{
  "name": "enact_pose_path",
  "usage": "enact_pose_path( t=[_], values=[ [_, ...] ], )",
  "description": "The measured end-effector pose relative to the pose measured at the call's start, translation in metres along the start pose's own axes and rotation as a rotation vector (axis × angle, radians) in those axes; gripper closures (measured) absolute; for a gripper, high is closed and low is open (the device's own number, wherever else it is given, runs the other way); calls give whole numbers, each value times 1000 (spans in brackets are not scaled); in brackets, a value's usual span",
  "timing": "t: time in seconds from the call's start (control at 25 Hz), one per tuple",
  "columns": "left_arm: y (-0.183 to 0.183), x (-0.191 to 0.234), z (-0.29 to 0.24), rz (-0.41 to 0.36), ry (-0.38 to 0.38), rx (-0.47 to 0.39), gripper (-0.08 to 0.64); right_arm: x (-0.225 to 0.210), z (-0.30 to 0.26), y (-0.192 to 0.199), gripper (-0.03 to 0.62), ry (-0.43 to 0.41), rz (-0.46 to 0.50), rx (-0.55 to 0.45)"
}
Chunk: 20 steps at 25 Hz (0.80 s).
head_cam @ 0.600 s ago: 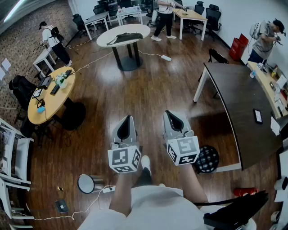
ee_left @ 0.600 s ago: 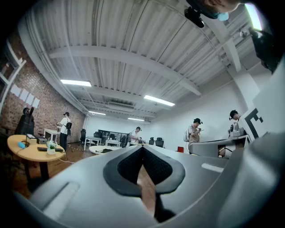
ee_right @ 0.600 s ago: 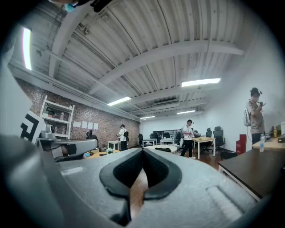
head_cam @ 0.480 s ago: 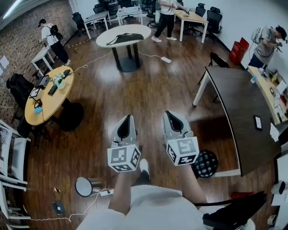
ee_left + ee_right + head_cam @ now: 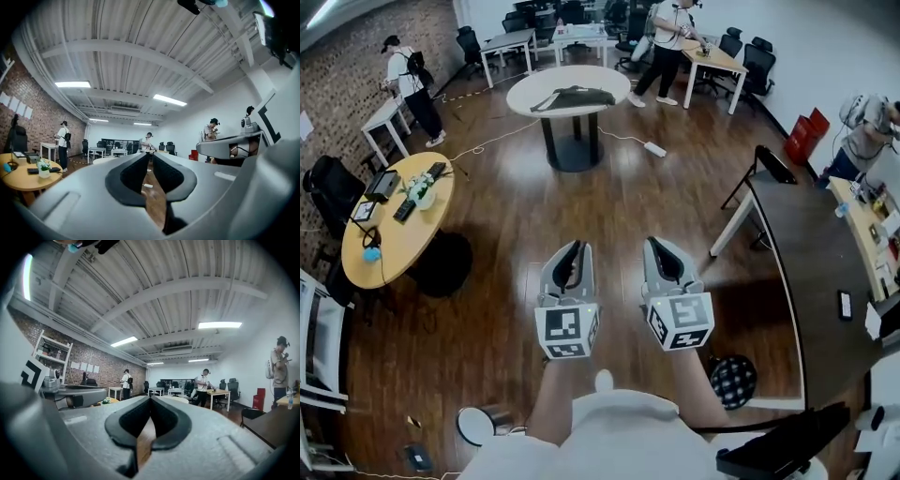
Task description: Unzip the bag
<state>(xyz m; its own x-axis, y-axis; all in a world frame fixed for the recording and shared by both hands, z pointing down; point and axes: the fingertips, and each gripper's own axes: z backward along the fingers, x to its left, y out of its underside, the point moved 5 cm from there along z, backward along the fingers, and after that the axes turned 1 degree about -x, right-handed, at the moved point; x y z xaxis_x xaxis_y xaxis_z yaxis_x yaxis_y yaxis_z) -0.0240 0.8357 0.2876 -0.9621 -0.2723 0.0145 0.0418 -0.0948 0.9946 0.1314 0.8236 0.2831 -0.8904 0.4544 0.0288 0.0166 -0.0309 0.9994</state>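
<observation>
We stand on a wide wooden floor [image 5: 609, 216] that lies open ahead of us. The way to the middle of the room has nothing on it but a thin cable [image 5: 492, 139] and a power strip [image 5: 654, 148] near the far table's foot. On the right, a long dark table [image 5: 811, 281] edges this open floor, its near corner close to our right side. On the left, a round yellow table [image 5: 394, 239] closes the other side, further off. Straight ahead stands a white oval table [image 5: 525, 92] on a dark pedestal. The bag [image 5: 574, 97], dark and flat, lies on top of it, well apart from both grippers.

We hold the left gripper [image 5: 573, 247] and the right gripper [image 5: 658, 242] level, side by side, over bare floor. In the left gripper view, the left gripper's jaws stand a crack apart at the tips, with nothing between them. In the right gripper view, the right gripper's jaws are clenched tip to tip, also empty.

The bag is too small and too far off for us to make out its zip. The dark table's far side is cut off by the frame's edge. A dotted stool [image 5: 733, 380] is partly hidden behind our right arm.
</observation>
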Motion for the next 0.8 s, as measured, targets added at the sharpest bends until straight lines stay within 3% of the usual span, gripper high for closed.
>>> enact_pose_path(
  t=[0.4,0.64,0.8],
  values=[
    [35,69,-88,81,-17,54,505,-8,-121,19,603,-48,-10,15],
    [37,104,-183,14,-15,35,515,-42,-230,18,603,-87,-50,-25],
    [21,122,-275,-38,-46,-46,526,-88,-313,-6,603,-101,-1,-100]
  ],
)
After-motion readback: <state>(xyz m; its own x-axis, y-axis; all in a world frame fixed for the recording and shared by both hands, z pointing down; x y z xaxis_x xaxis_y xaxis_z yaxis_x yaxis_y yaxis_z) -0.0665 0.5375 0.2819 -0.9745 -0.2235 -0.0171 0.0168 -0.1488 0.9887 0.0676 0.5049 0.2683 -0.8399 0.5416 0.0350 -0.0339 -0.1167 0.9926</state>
